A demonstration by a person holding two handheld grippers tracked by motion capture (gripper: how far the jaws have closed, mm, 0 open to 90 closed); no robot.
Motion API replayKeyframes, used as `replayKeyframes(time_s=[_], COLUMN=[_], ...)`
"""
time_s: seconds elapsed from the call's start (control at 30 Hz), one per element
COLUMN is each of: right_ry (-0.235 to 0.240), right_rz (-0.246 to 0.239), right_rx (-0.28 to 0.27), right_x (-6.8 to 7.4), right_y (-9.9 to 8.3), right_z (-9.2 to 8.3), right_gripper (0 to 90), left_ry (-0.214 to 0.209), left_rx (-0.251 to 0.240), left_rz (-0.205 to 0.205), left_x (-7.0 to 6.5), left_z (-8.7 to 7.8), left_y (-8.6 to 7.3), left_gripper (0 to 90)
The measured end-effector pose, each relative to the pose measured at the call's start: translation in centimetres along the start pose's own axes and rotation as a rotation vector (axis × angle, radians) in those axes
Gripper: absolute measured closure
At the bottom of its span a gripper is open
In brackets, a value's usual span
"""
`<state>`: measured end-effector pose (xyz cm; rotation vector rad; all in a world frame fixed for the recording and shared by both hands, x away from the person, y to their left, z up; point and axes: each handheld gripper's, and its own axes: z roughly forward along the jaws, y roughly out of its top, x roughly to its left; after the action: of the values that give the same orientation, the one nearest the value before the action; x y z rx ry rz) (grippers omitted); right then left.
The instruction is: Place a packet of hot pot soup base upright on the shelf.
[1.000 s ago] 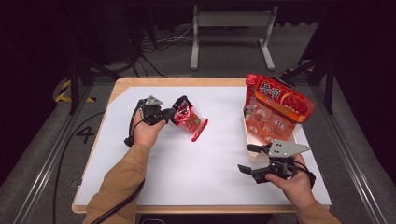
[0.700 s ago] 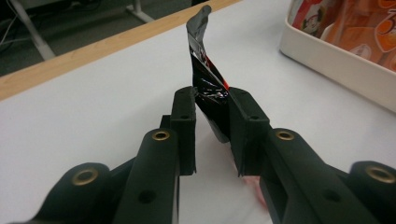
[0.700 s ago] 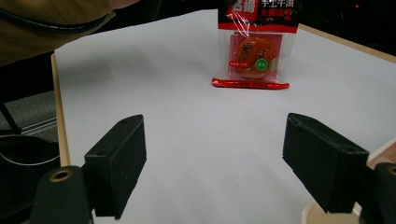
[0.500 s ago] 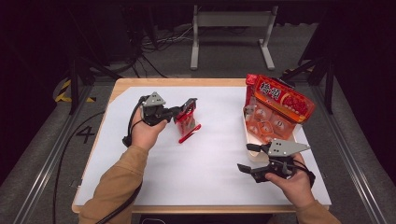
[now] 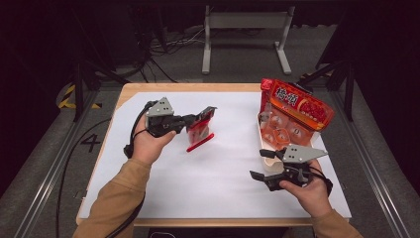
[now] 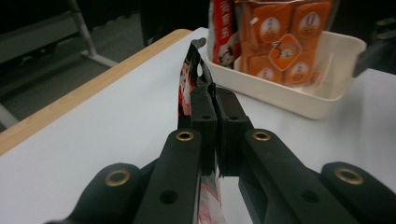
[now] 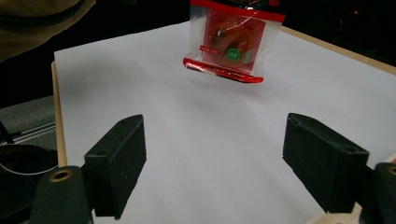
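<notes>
My left tool (image 5: 207,115) is clenched on the top edge of a small red snack packet (image 5: 199,130); its jaws have just finished closing, the film pinched flat between the pads (image 6: 204,122). The packet hangs clear of the white table (image 5: 218,173), toward its left half, lower seal tilted. My right tool (image 5: 261,178) rests released, jaws wide, low over the near right of the table, just in front of the cream tray (image 5: 267,161) holding the orange-and-red packs (image 5: 297,111). Judgement: this is the carry toward the tray. Keep the pinch firm, move level and slowly so the packet doesn't swing, clear the tray rim before letting go.
</notes>
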<state>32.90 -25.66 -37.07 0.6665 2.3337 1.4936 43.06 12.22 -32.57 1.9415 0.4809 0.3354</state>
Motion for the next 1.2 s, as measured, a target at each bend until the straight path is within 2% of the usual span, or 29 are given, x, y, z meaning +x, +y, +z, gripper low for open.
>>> replayKeyframes(time_s=[0.17, 0.37, 0.63, 0.73, 0.9, 1.2], right_ry=[-0.001, 0.005, 0.006, 0.008, 0.014, 0.035], right_rz=[-0.012, -0.025, -0.036, -0.040, -0.045, -0.057], right_rx=[-0.009, -0.017, -0.027, -0.032, -0.032, -0.028], right_x=[0.0, 0.0, 0.0, 0.0, 0.0, 0.1], right_y=[0.7, 1.4, 2.1, 2.4, 2.9, 3.6], right_z=[0.1, 0.5, 0.7, 0.8, 1.1, 2.1], right_gripper=[22.2, 22.1, 22.0, 22.0, 21.6, 20.4], left_ry=[-0.062, -0.137, -0.191, -0.198, -0.250, -0.314], left_rx=[-0.011, -0.029, -0.040, -0.036, -0.044, -0.047], left_rz=[0.043, 0.058, 0.088, 0.091, 0.100, 0.124], left_x=[-1.5, -2.8, -4.3, -4.7, -5.9, -7.3], left_z=[-0.5, -0.7, -1.2, -1.3, -1.4, -1.0], left_y=[1.0, 1.6, 2.2, 2.3, 2.6, 2.7], left_gripper=[88.0, 87.8, 87.8, 87.8, 87.8, 87.7])
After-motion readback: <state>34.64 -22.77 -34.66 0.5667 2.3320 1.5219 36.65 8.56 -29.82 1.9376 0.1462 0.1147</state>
